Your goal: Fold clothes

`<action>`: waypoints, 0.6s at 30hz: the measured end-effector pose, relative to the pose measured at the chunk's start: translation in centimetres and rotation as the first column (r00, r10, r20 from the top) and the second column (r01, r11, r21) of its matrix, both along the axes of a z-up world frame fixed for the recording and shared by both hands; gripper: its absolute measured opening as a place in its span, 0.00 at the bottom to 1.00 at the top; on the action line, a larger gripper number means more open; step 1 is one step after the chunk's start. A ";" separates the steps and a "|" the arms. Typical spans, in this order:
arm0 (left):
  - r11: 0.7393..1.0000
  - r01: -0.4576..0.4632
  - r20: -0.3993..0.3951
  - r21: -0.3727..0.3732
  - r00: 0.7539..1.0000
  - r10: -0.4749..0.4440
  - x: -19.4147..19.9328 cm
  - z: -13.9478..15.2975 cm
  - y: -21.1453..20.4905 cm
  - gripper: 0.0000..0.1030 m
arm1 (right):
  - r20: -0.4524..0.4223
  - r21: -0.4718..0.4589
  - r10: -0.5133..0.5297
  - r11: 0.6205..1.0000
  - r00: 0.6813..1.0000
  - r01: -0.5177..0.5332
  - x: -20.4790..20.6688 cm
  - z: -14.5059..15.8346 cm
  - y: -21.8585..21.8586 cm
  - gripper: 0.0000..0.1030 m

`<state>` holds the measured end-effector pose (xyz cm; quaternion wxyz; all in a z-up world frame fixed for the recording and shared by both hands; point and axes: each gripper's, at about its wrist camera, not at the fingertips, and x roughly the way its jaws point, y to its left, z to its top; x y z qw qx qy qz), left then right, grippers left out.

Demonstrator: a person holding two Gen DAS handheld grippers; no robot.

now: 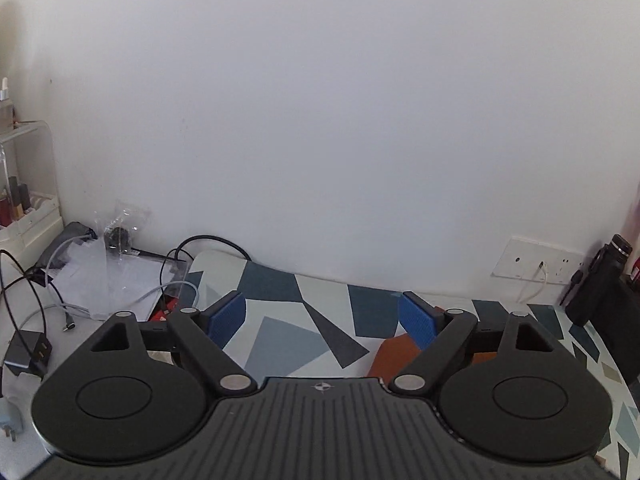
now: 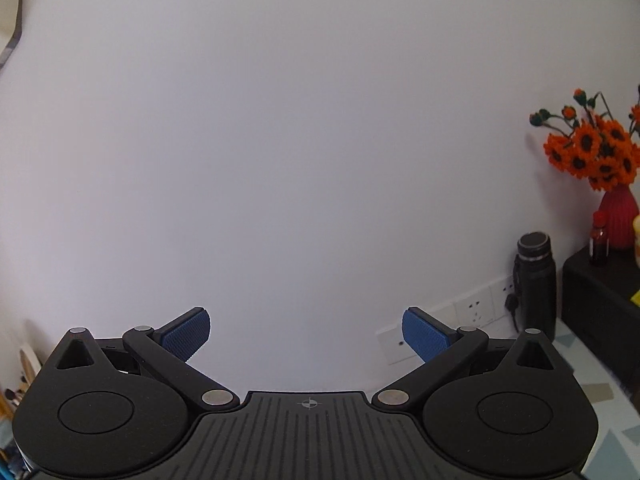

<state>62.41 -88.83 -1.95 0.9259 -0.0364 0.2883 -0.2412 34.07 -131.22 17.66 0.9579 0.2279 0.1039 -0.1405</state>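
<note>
Left gripper (image 1: 322, 316): spread wide, empty, raised over patterned cloth (image 1: 280, 320) near wall. Right gripper (image 2: 306, 334): spread wide, empty; probably poised before any fold.

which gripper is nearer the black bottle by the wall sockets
Right, probably. The right gripper has the black bottle just right of its right finger; from the left gripper the bottle sits far at the right edge.

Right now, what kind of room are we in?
Probably a bedroom or home desk corner: a cosmetics organizer and charger cables to the left, a vase of orange flowers beside a wall socket, patterned cloth below.
</note>
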 end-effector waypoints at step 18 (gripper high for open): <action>0.932 0.355 -0.191 0.069 0.922 -0.337 1.2 -9.0 -6.8 0.91 | -0.319 -0.094 -0.155 0.987 0.935 0.132 9.6 -7.4 -1.5 0.99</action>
